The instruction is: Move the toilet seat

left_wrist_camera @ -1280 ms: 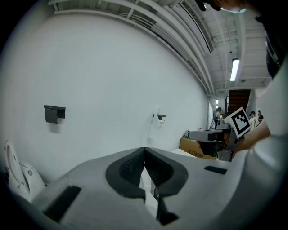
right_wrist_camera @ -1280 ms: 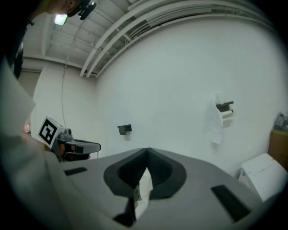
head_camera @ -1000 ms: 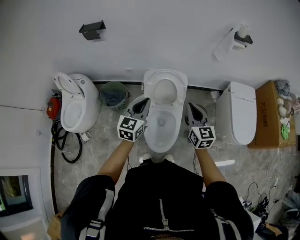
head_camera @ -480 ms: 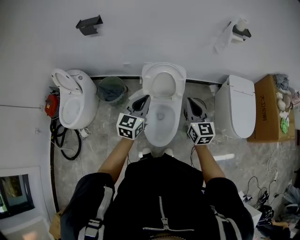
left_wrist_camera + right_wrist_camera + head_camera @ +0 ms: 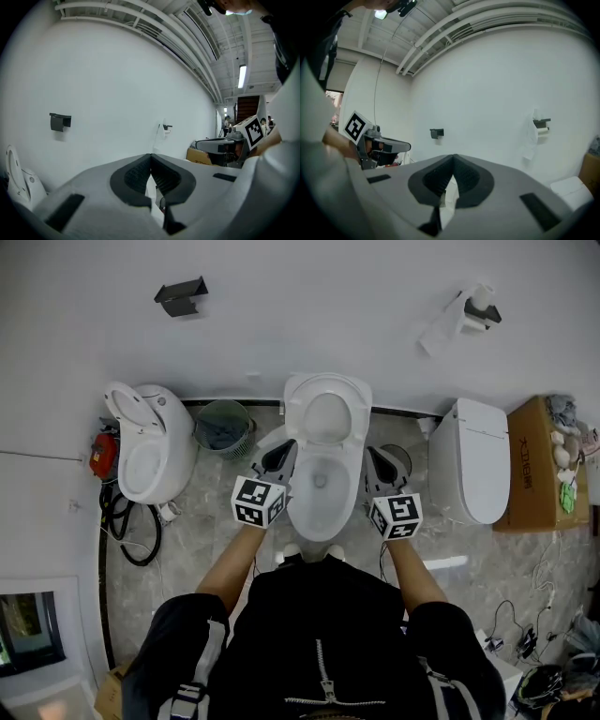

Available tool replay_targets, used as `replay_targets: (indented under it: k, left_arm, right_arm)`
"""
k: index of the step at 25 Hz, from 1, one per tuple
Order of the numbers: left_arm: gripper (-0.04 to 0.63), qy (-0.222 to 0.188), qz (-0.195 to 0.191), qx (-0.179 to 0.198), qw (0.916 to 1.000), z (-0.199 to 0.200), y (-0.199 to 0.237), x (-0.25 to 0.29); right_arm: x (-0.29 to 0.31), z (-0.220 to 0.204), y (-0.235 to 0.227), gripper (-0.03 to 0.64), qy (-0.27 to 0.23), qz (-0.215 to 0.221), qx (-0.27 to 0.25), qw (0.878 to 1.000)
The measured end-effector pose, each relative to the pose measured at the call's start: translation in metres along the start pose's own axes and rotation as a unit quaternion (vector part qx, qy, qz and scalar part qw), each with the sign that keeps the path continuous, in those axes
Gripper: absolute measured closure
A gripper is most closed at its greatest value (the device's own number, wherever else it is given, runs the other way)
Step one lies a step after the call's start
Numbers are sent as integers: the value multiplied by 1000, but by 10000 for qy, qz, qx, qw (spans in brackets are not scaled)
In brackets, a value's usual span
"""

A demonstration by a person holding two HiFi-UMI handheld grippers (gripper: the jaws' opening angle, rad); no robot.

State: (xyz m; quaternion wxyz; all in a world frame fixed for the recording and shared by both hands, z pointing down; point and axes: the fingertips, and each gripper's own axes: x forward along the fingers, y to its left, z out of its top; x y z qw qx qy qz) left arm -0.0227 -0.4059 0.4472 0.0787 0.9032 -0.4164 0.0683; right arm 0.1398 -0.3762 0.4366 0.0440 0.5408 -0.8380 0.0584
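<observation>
The toilet seat [image 5: 328, 401] stands raised against the wall, behind the middle toilet's bowl [image 5: 322, 493]. The left tool [image 5: 279, 457] and right tool [image 5: 381, 468] flank the bowl, both pinched shut on nothing, probably poised to reach the seat. The person's body hides the bowl's front, and the hinge cannot be made out.
</observation>
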Motion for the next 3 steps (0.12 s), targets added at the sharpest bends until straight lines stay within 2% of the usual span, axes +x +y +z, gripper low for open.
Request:
replay_targets:
  k: [3]
  left_arm:
    - [592,18,6,-32,10000,-4,-1,-5]
  right_arm:
    - [-1,-3,7,615,45,59,-39,10000]
